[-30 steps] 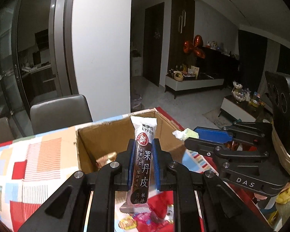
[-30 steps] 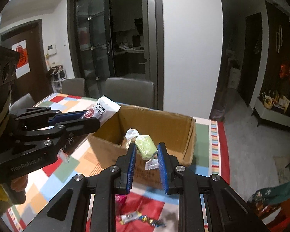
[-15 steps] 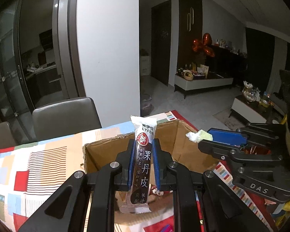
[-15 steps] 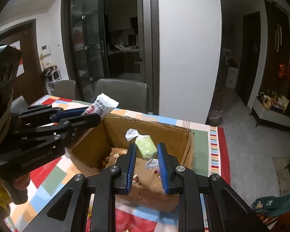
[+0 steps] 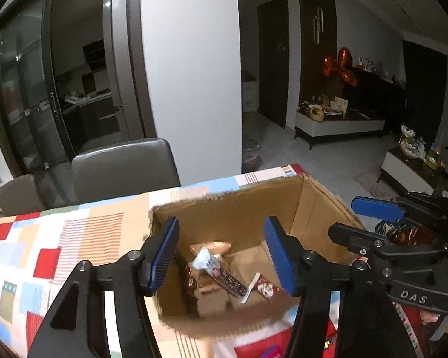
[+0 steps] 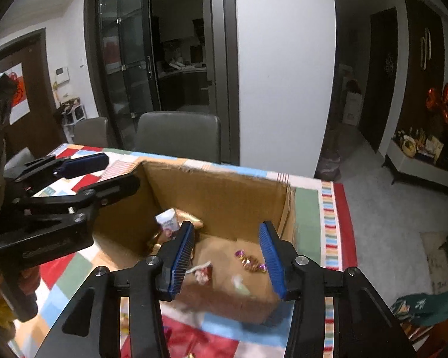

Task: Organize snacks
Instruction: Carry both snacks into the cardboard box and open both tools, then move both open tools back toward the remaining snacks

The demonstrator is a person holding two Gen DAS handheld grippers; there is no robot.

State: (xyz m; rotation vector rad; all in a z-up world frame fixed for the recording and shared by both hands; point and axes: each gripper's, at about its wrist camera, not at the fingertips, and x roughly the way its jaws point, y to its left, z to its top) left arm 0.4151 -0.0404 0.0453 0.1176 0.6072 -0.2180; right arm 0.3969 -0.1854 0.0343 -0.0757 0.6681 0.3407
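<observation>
An open cardboard box [image 5: 239,208] stands on the patchwork tablecloth, and both grippers hang over it. My left gripper [image 5: 221,256] has its jaws opening with nothing between the blue pads. Below it the dark brown snack bar [image 5: 224,277] lies slanted on the box floor. In the right wrist view my right gripper [image 6: 225,256] also has its jaws opening and empty. A blurred pale green candy [image 6: 240,286] sits on the box floor under it. The snack bar [image 6: 167,223] leans in the box's left corner there. Each view shows the other gripper at its side: right gripper [image 5: 355,220], left gripper [image 6: 116,170].
Several wrapped sweets lie in the box, among them a purple-gold one [image 6: 249,261] and a red-white one [image 6: 201,273]. Grey chairs [image 5: 122,170] stand behind the table. The table's striped edge [image 6: 340,223] runs close past the box's right side. Loose snacks lie on the cloth near me.
Both grippers moved forward and down over the box and opened. The snack bar left the left gripper and the green candy left the right one; both now lie in the box.
</observation>
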